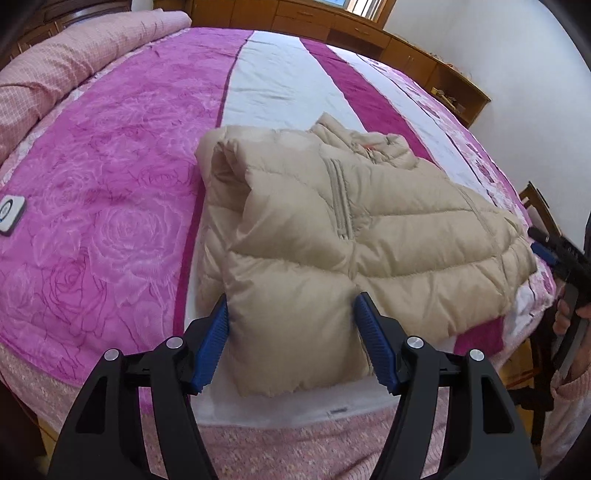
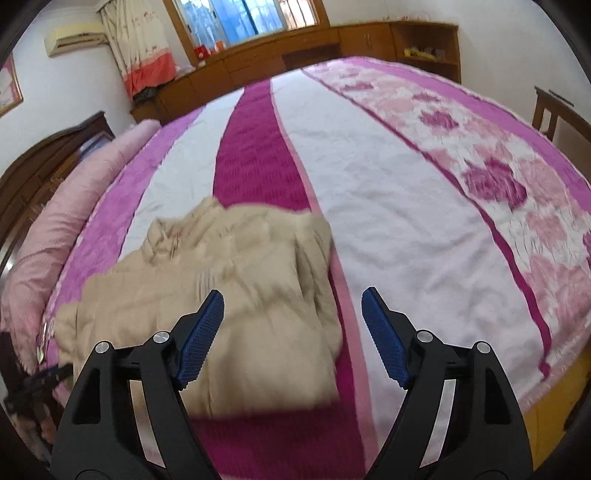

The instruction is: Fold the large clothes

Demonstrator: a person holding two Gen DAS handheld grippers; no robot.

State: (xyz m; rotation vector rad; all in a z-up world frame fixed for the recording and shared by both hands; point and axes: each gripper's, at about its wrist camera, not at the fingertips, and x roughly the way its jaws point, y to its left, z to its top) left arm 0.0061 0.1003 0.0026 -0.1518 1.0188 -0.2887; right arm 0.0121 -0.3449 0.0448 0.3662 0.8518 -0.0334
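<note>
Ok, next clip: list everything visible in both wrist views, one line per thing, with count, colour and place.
puffer jacket: one, beige, folded on the bed's near edge
bedspread: one, pink, magenta and white stripes with roses, covering the bed
rolled quilt: one, pale pink, along the far left side
small device: one, white, on the bedspread at left
cabinets: wooden, brown, along the far wall
window: one, above the cabinets
curtain: one, cream and red, left of window
air conditioner: one, white, wall-mounted
left gripper: open, blue pads flanking the jacket's corner
right gripper: open, above the jacket's right edge
</note>
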